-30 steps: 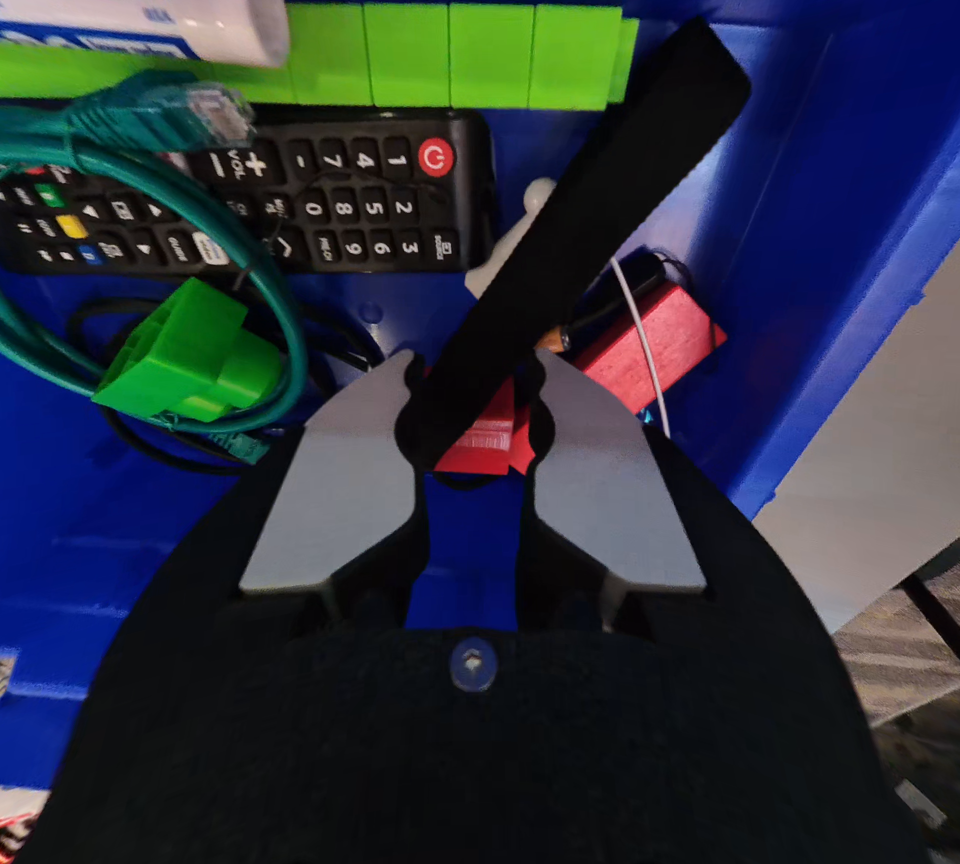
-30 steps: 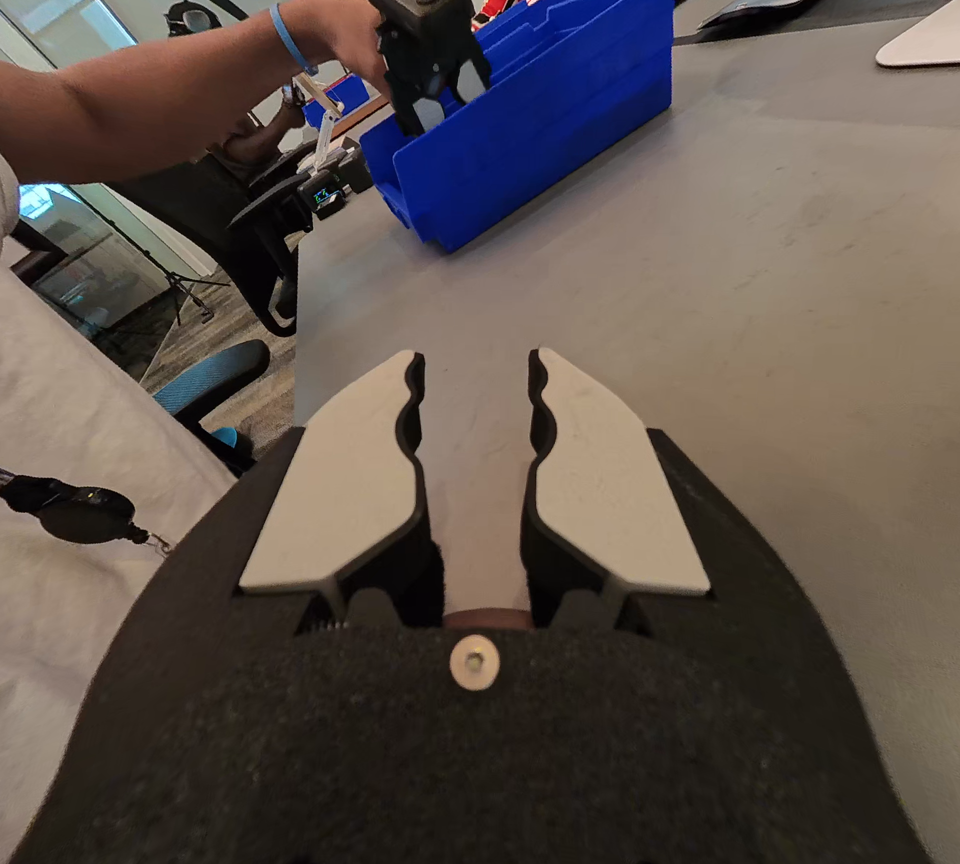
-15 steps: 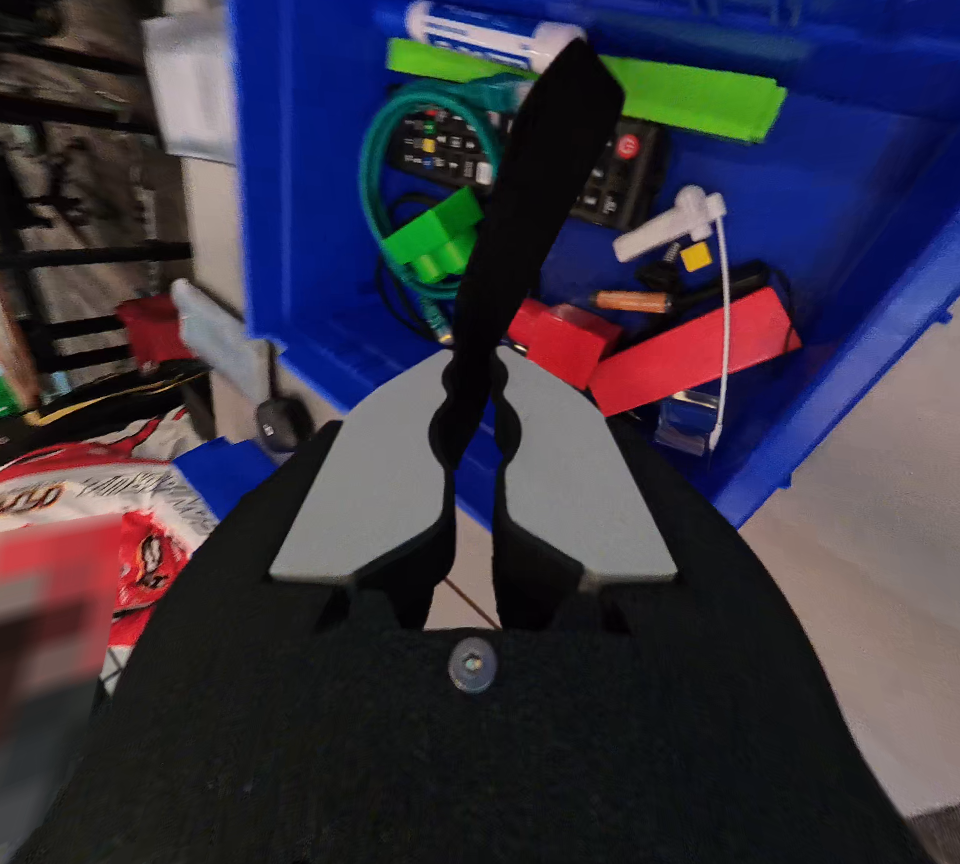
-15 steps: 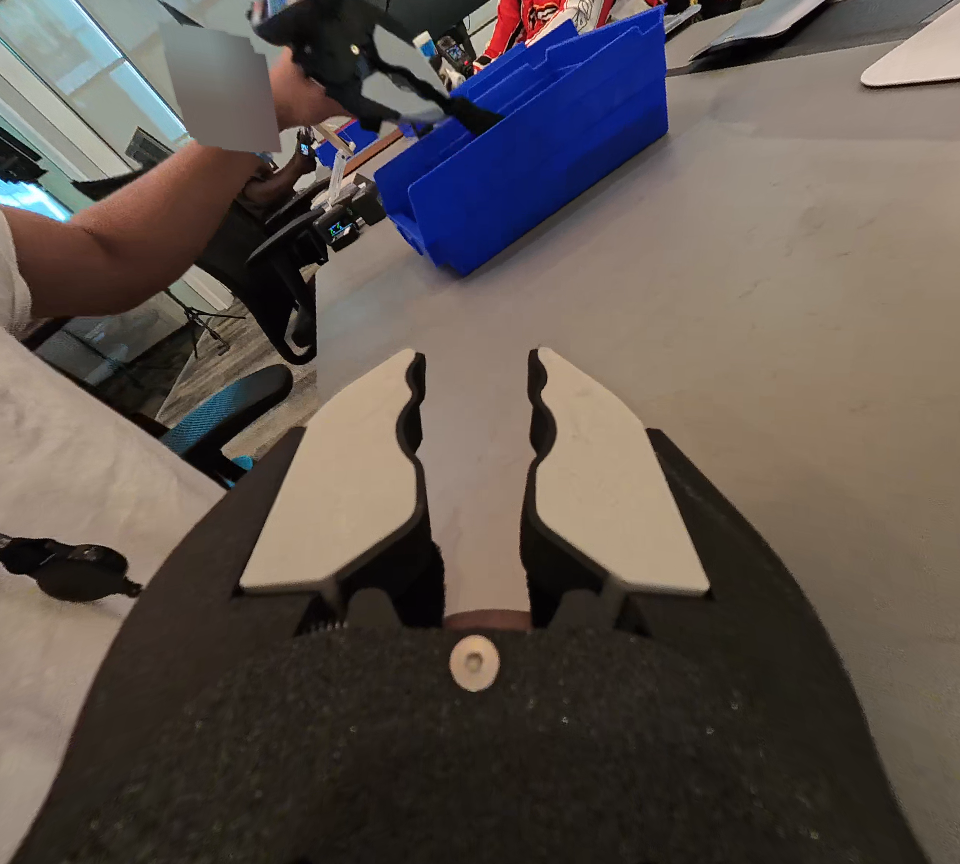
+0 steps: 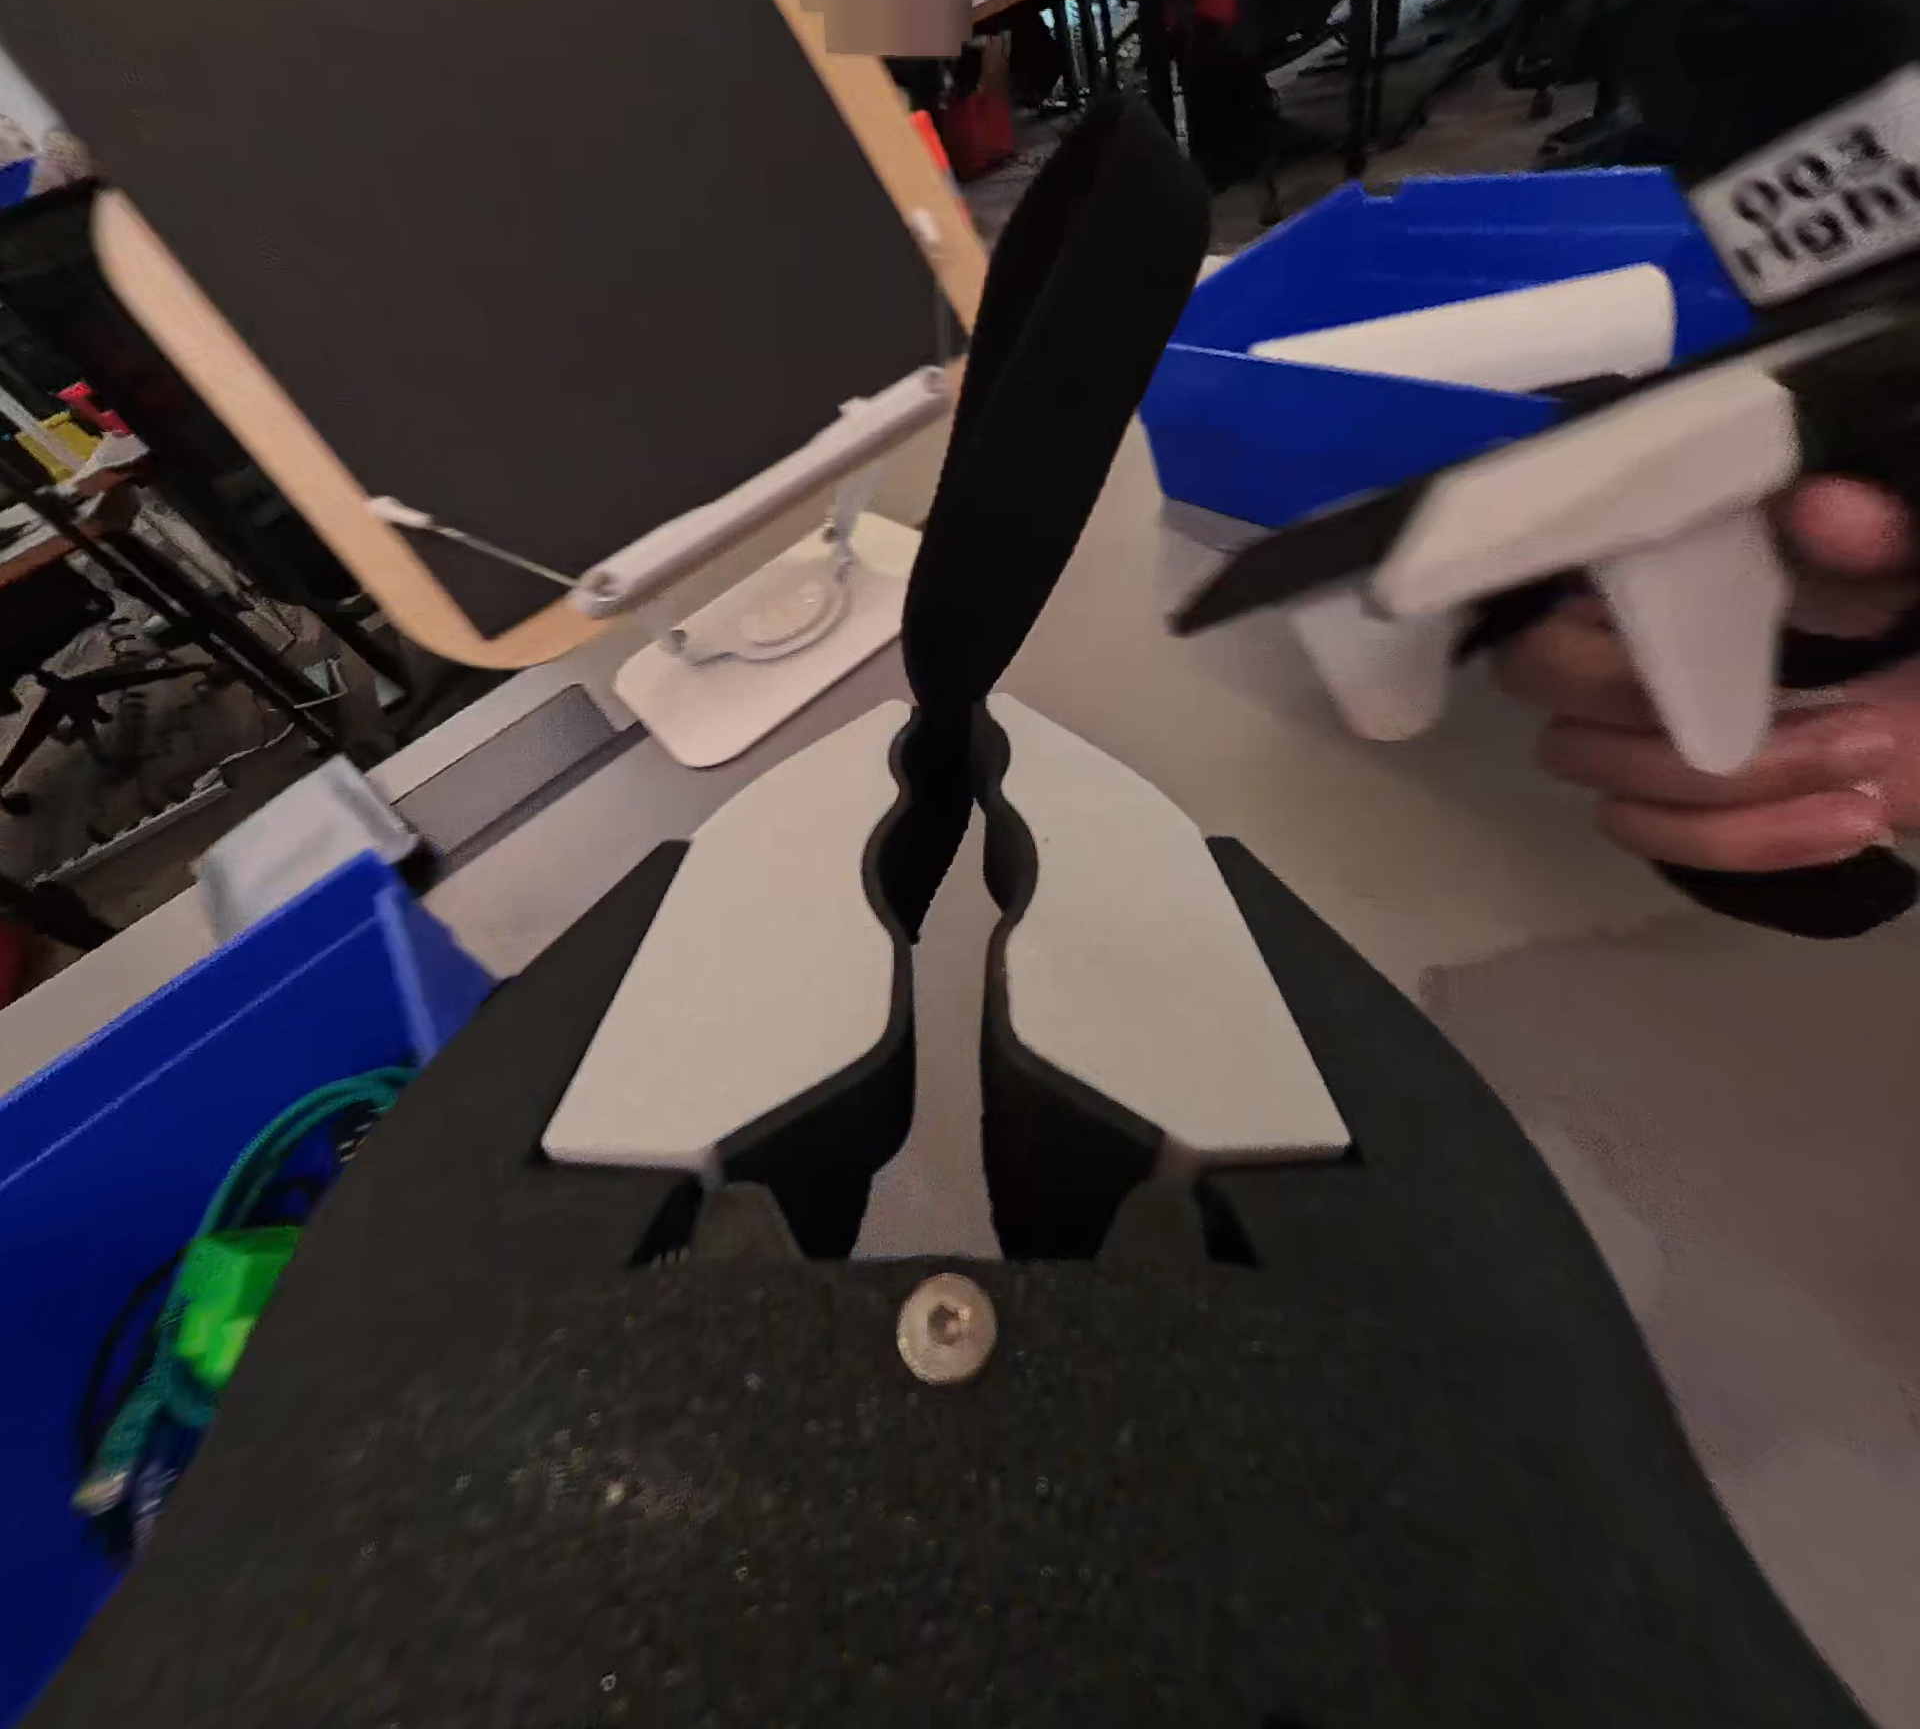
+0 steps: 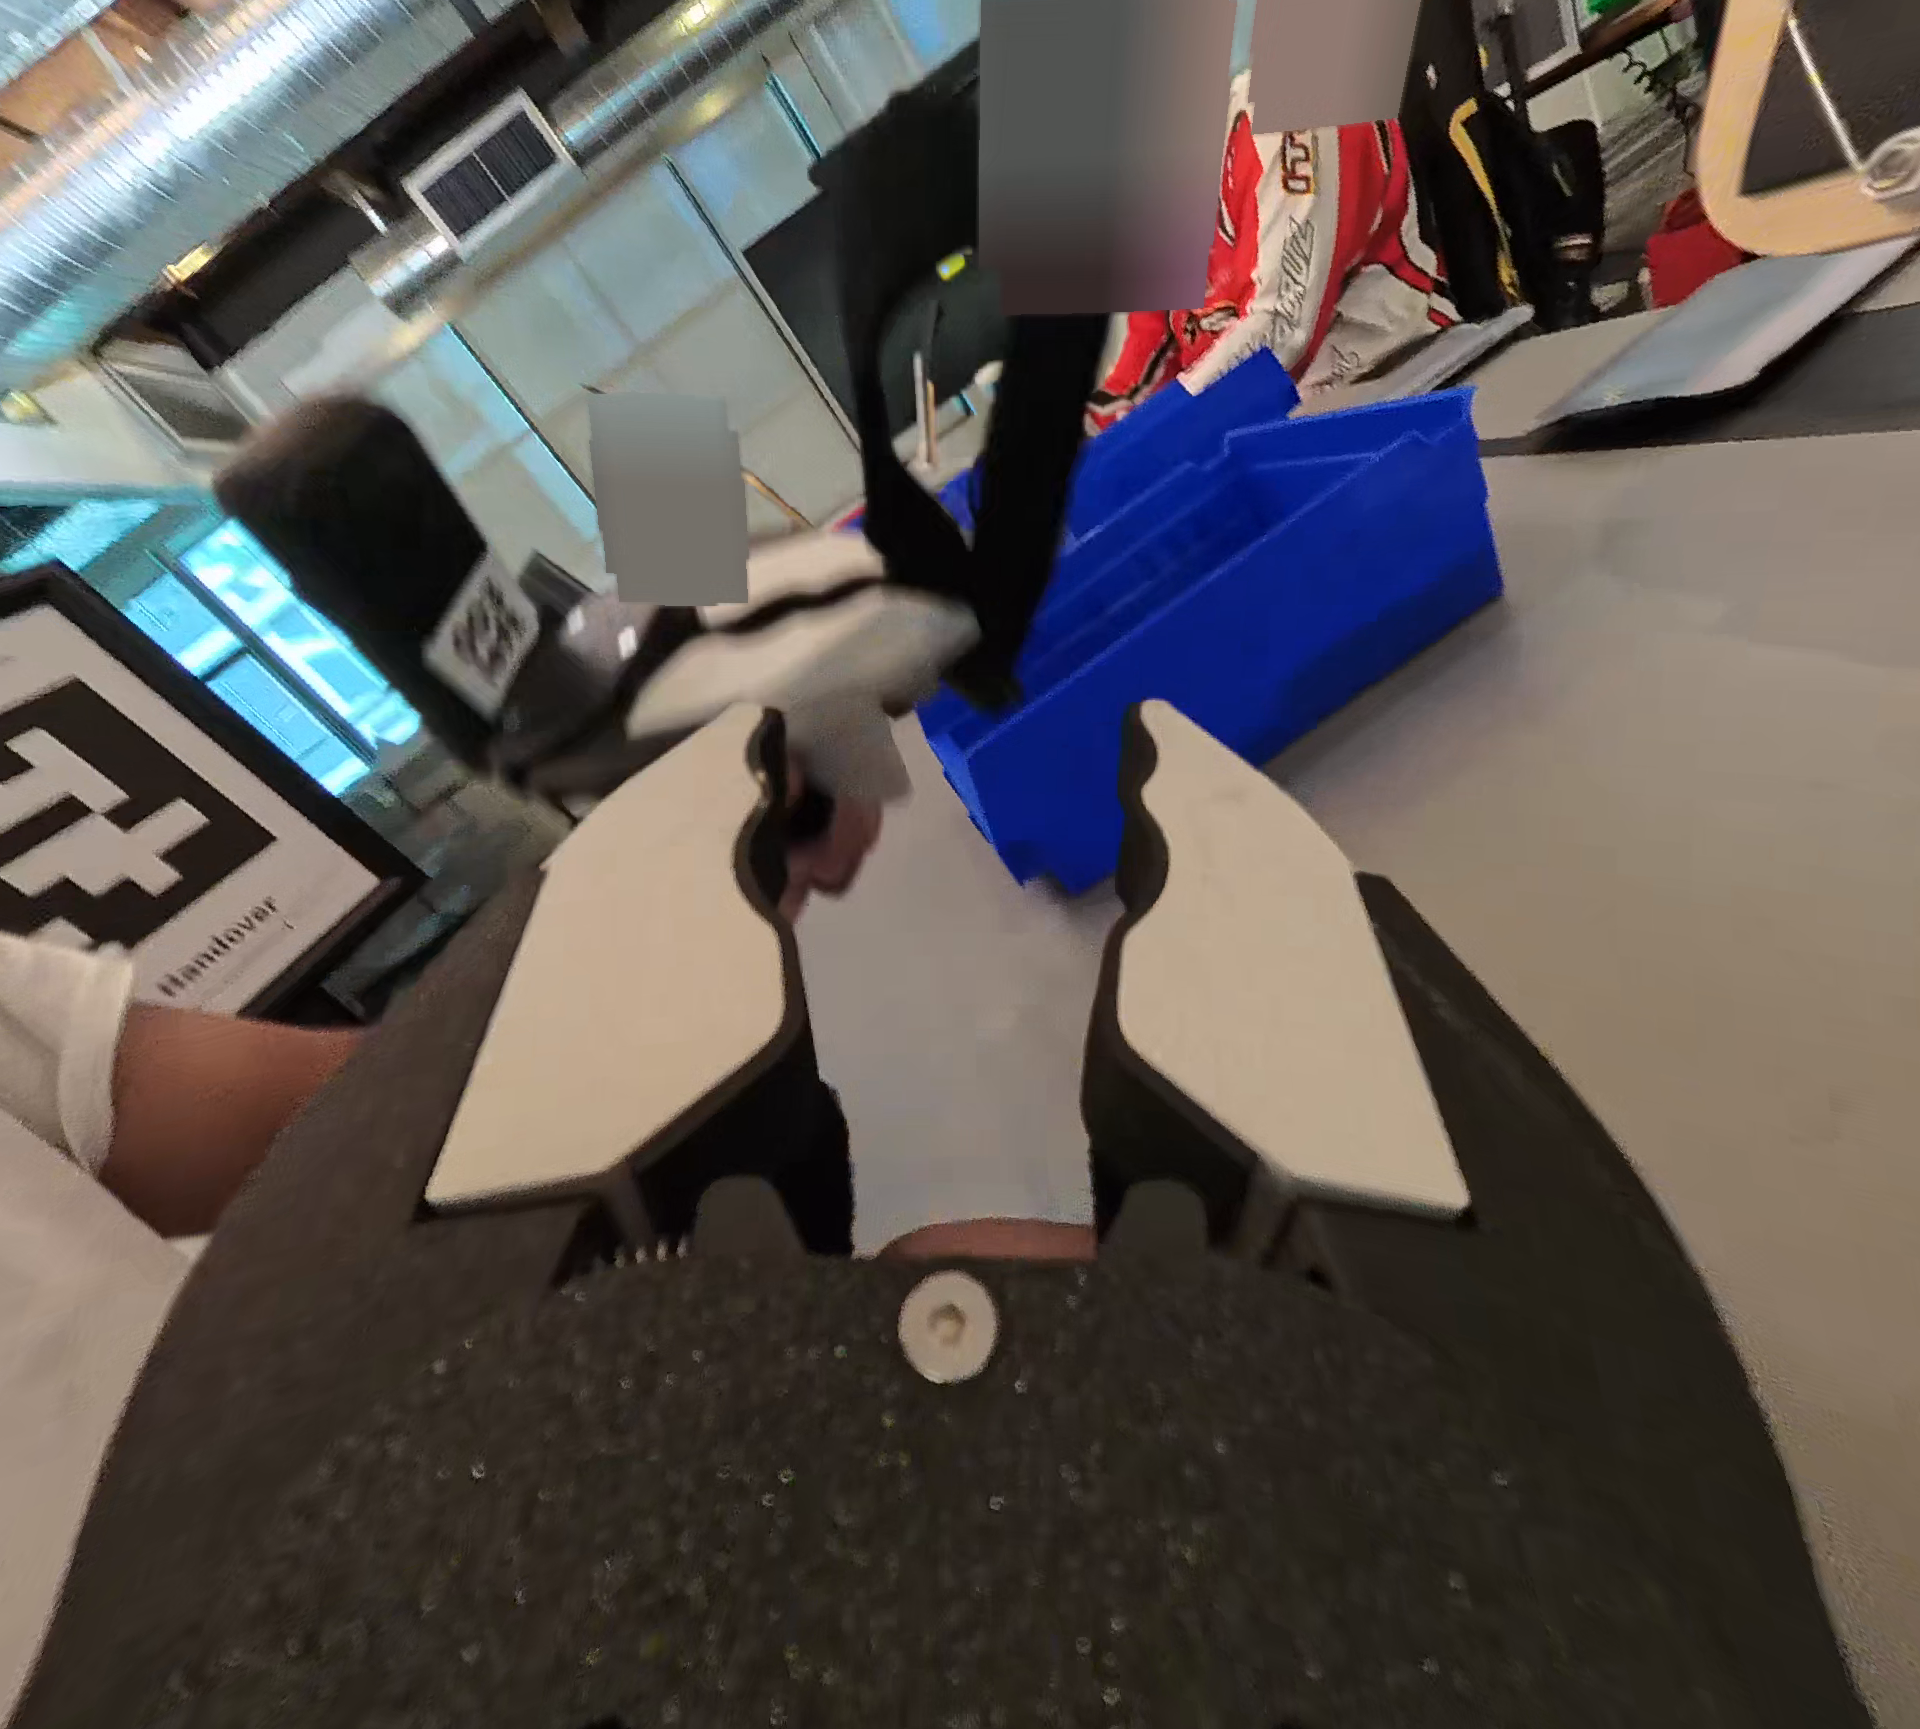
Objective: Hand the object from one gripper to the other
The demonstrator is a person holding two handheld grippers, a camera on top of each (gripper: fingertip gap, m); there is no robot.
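My left gripper (image 5: pixel 948 744) is shut on the lower end of a long flat black strip (image 5: pixel 1049 391), which stands upright above the grey table (image 5: pixel 1558 1160). My right gripper (image 6: pixel 951 744) is open and empty, pointing at the left one. In the left wrist view the right gripper (image 5: pixel 1216 484) comes in from the right in a hand, jaws apart, a little to the right of the strip and not touching it. In the right wrist view the left gripper (image 6: pixel 935 630) holds the strip (image 6: pixel 1023 516) just beyond my open fingertips.
A blue bin (image 6: pixel 1299 588) stands on the table behind the strip. Another blue bin (image 5: pixel 156 1212) with a green cable is at the lower left. A dark board on a white stand (image 5: pixel 769 640) is behind. A black-and-white marker card (image 6: pixel 135 827) stands at the left. The grippers' ends are close to 6 centimeters from one another.
My left gripper has lifted the black strip out of the blue bin and swung it over the table towards the right gripper. The right gripper has opened wider and turned towards it.
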